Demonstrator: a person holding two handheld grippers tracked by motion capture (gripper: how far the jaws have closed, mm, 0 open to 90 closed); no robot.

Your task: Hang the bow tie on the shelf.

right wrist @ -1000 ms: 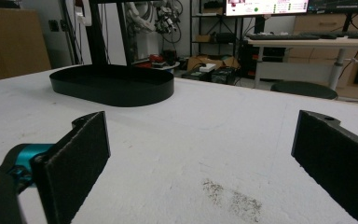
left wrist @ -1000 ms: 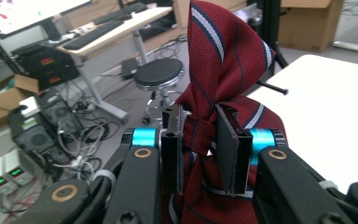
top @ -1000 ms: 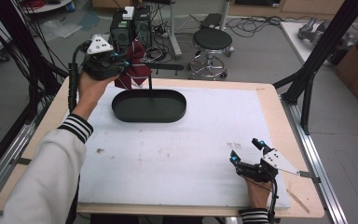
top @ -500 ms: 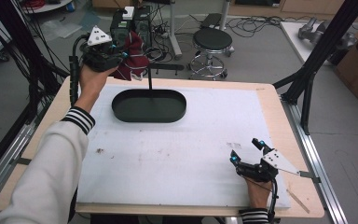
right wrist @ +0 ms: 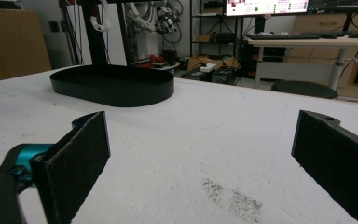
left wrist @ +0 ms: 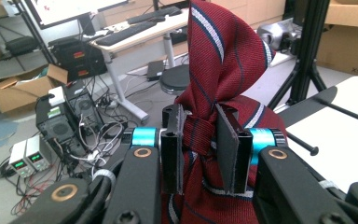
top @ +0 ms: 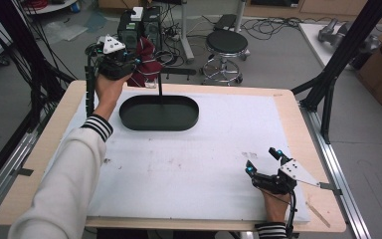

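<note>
— While gripped in the left gripper (left wrist: 200, 154), where does the red striped tie (left wrist: 223, 70) sit relative to the black stand (top: 159, 112)?

— Held up beyond the table's (top: 288, 107) far left corner, just left of the stand's upright post (top: 159, 84) and crossbar (top: 179, 72), above and behind the oval tray base. Bunched, with the long part rising past the fingertips in the left gripper view and the rest hanging below; the bar's pegs (left wrist: 340, 109) lie off to the right of the jaws there.

— Which hand closer to the stand?

— The left by far; the right gripper (top: 263, 162) rests well apart, at the near right corner of the white mat.

— And the fingers?

— Left pads (left wrist: 230, 149) pinching a gathered fold of the tie from both sides, as close as the cloth lets them. Right pads (right wrist: 81, 158) spread wide, nothing between, only bare mat below
</note>
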